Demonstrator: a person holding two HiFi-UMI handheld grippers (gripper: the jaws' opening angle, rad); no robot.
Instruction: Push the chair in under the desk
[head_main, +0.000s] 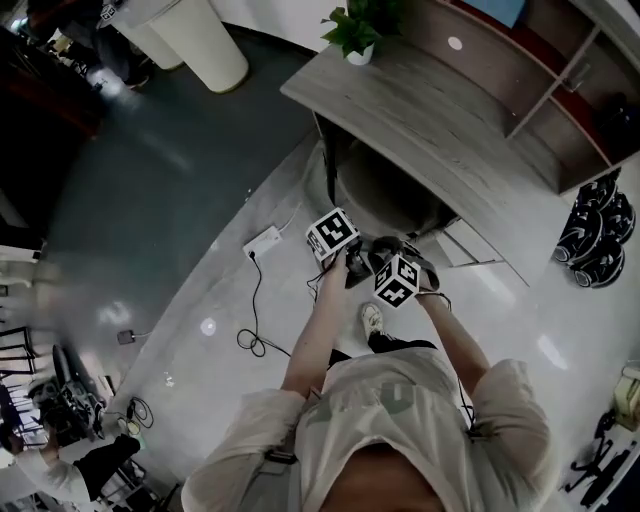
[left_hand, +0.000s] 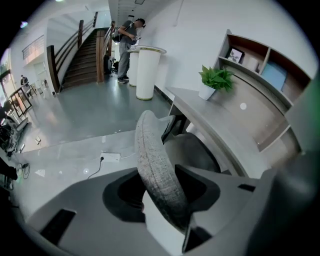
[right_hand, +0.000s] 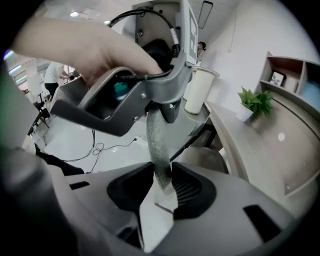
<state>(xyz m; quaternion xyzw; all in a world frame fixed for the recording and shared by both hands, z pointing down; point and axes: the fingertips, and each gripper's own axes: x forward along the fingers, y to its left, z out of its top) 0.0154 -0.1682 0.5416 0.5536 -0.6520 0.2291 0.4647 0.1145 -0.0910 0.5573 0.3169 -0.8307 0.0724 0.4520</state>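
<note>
The person stood in front of the desk (head_main: 430, 120) with a gripper in each hand. In the head view the chair (head_main: 385, 195) was at 12 o'clock from the person. Its round seat sat partly under the desk's edge. Its gray back (left_hand: 152, 160) stuck out on the person's side.

The left gripper (left_hand: 162, 197) had the top rim of the back between its jaws. The jaws stood apart, with a dark gap at the rim's 9 o'clock side, so they did not squeeze it. The right gripper (right_hand: 162, 187) was just beside it, at its 3 o'clock, on the same rim. Its pads touched the cloth on both sides and pinched it. In the right gripper view, a hand (right_hand: 85, 45) showed at 11 o'clock, wrapped around the left gripper.

A small plant (head_main: 355, 30) in a white pot stood on the desk's far corner, at 12 o'clock from the chair. A shelf (head_main: 540, 90) rose behind the desk at 2 o'clock. On the floor (head_main: 180, 200), a white power strip (head_main: 263, 241) lay at 9 o'clock from the left gripper, near it. A black cord (head_main: 255, 310) ran from the strip toward 6 o'clock. A white post (head_main: 205, 40) stood well apart at 11 o'clock.
</note>
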